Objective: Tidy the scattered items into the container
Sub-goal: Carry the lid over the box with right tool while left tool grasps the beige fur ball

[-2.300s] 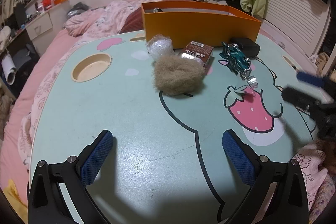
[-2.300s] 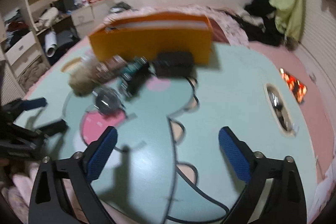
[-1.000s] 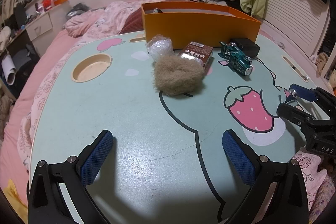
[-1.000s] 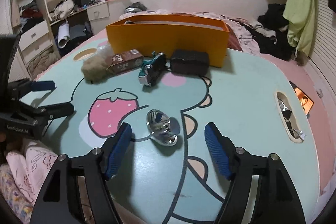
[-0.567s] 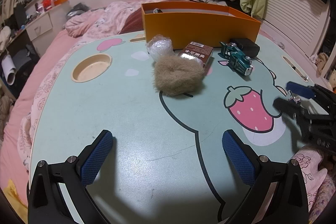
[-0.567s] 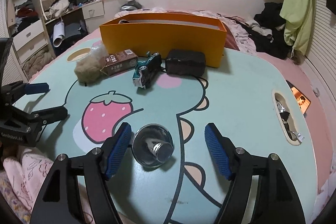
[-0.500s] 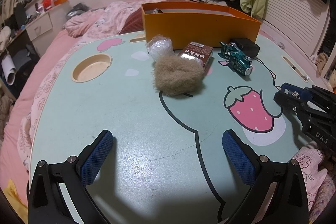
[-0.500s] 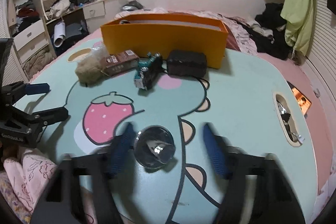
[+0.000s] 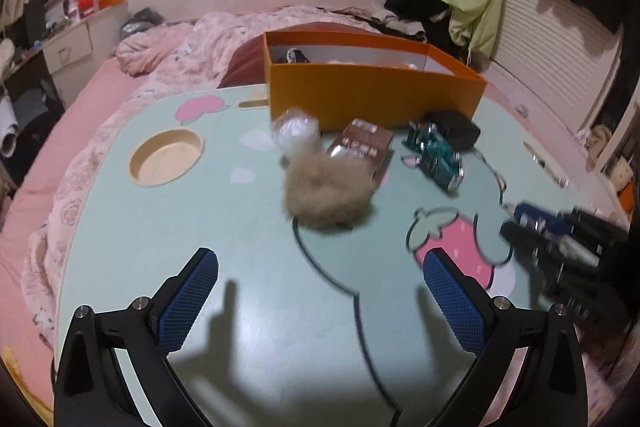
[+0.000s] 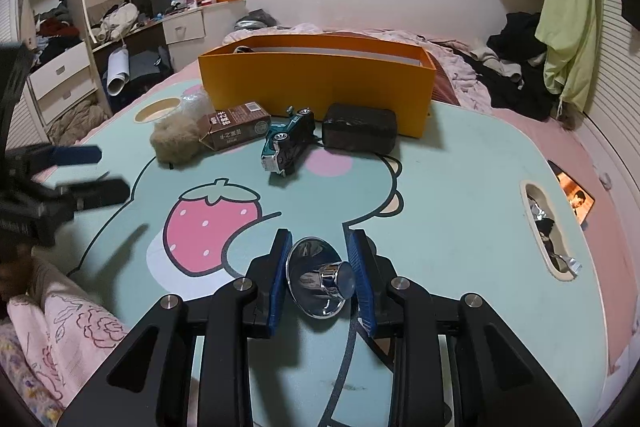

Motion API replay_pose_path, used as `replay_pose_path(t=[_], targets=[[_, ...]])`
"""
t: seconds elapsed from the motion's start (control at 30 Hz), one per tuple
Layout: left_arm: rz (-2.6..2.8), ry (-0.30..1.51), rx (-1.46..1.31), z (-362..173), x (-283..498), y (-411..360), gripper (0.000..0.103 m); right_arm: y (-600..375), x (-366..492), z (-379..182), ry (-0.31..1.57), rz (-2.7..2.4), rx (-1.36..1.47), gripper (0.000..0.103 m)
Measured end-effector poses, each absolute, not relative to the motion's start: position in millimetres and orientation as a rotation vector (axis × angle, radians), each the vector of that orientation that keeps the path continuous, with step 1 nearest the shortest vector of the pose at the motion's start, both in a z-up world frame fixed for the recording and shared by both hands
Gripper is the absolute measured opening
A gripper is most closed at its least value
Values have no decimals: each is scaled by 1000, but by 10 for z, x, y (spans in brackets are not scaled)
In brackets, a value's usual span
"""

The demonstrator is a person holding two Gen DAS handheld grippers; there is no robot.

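We have the right claw [image 10: 320, 277] clenched on the funnel [image 10: 318, 281]; the box [image 10: 316, 83] lies straight ahead, upper centre of frame.

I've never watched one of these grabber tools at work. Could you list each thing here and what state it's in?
Right gripper: fingers shut on the shiny metal funnel.
Left gripper: fingers open, empty.
Orange box: open-topped, a few things inside.
Toy car: tipped on its side, on the table.
Brown carton: lying flat.
Fluffy ball: resting beside the carton.
Black case: closed, in front of the box.
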State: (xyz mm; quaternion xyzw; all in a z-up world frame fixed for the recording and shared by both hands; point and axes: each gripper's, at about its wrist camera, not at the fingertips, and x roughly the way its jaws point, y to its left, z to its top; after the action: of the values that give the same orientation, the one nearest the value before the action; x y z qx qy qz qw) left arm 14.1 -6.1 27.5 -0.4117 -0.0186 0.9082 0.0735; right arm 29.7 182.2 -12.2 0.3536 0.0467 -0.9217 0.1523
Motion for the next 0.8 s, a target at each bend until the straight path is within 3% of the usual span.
replay_pose_path(t=[0.1, 0.23, 0.3, 0.33, 0.8], targets=[[2719, -55, -1264, 280, -33, 3, 101, 1825, 297, -120, 132, -2644, 1014, 31], [2701, -36, -1305, 283, -261, 70, 80, 1823, 300, -121, 133, -2645, 1014, 31], [2674, -16, -1331, 255, -341, 95, 62, 1824, 300, -120, 133, -2645, 1014, 31], [2658, 2, -1348, 234, -368, 110, 40, 1825, 300, -120, 132, -2644, 1014, 31], [2660, -106, -1129, 547, 245, -48, 38, 1797, 331, -83, 141, -2656, 1008, 31]])
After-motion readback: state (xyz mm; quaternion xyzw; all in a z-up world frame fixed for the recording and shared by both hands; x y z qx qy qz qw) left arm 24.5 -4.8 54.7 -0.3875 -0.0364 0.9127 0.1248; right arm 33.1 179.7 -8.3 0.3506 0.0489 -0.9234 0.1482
